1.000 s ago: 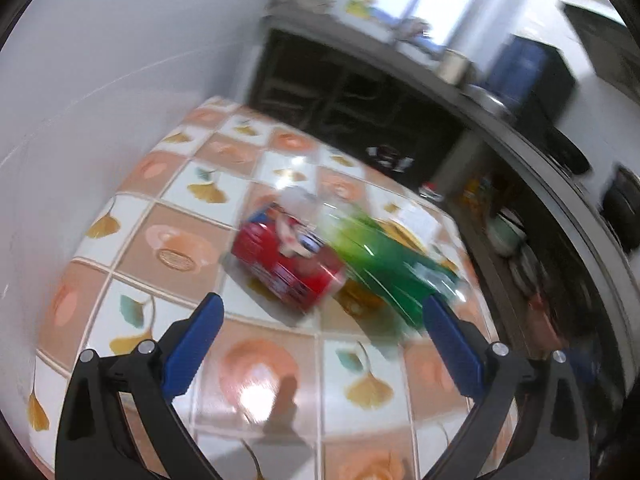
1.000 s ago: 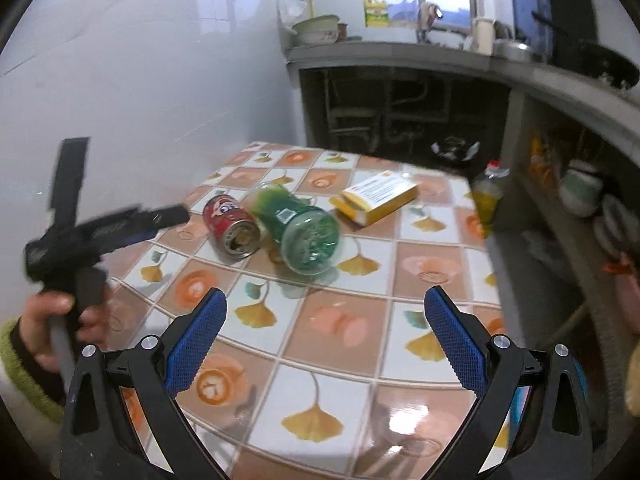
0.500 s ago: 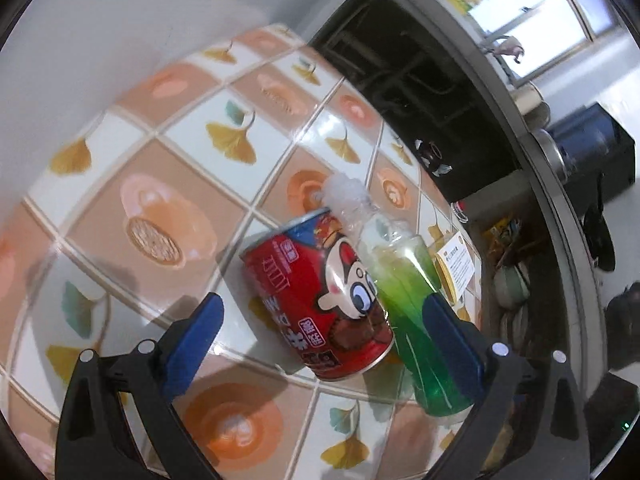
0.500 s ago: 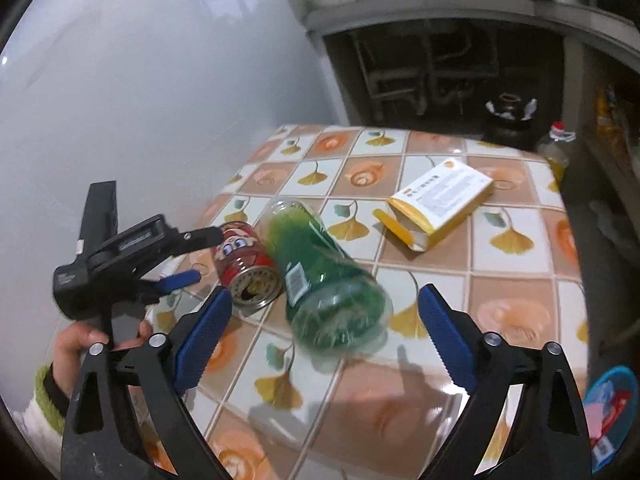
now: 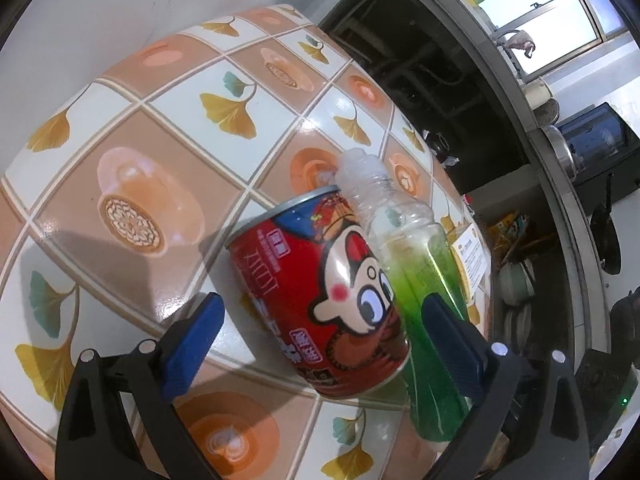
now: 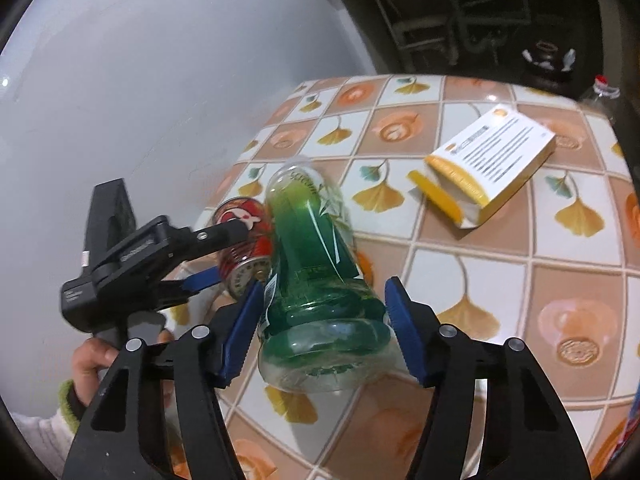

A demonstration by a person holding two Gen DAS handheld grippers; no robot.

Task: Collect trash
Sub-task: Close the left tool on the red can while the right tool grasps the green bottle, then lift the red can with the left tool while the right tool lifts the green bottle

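Note:
A red can (image 5: 320, 300) with a cartoon face lies on its side on the tiled table (image 5: 132, 152). It sits between the fingers of my left gripper (image 5: 322, 340), which is open, with a gap on the can's left side. A green plastic bottle (image 6: 320, 280) lies against the can, base towards the right wrist camera. My right gripper (image 6: 324, 328) is closing on it, and its blue pads (image 6: 404, 332) sit against the bottle's sides near the base. The right wrist view also shows the left gripper (image 6: 228, 254) straddling the can (image 6: 248, 232), held by a hand.
An opened yellow and white carton (image 6: 492, 160) lies further back on the table. A white wall (image 6: 140, 80) runs along the left. Beyond the table is a dark space under a counter (image 6: 460, 20), with a clear bottle (image 6: 604, 92) at the table's far right corner.
Both grippers came down and in towards the trash. The left one rolled and now straddles the can. The right one's jaws narrowed around the bottle's base.

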